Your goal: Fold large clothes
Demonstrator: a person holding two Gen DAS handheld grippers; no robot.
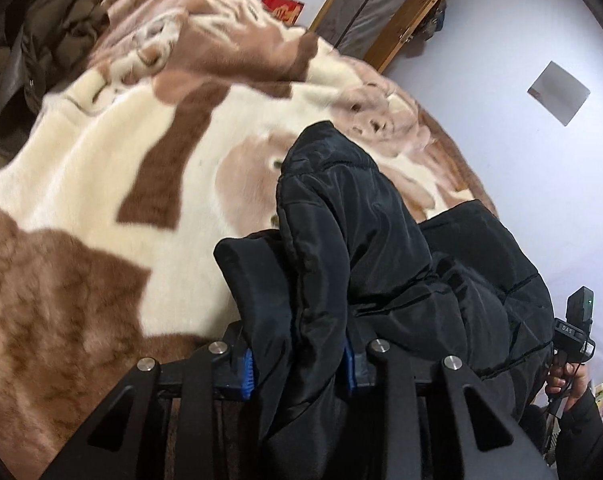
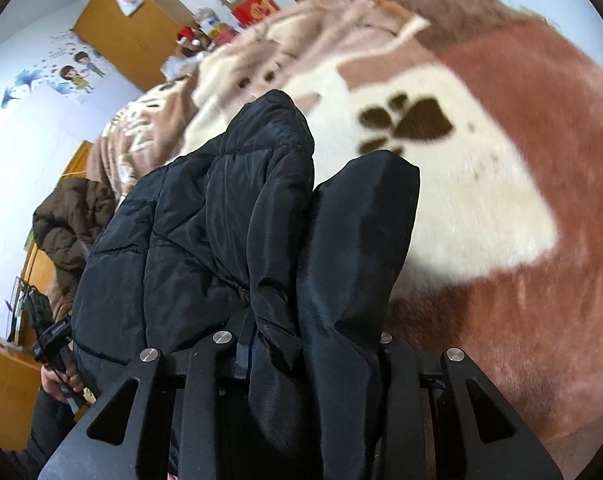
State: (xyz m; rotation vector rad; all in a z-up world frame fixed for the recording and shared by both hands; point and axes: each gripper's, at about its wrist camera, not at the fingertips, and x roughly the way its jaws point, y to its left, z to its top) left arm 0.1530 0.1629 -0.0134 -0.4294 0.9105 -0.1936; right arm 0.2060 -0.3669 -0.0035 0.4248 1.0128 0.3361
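Black padded jacket pinched in both left gripper and right gripper, fingers closed on fabric, slung between them above the patterned blanket, long axis hand to hand, neither nearer.

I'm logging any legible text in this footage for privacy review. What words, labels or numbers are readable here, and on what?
"DAS": on the handle of the right gripper, seen in the left wrist view.
Red boxes beyond the blanket: markings too blurred to read.
Cartoon wall stickers: pictures only, no legible text.
Black jacket: no label visible.
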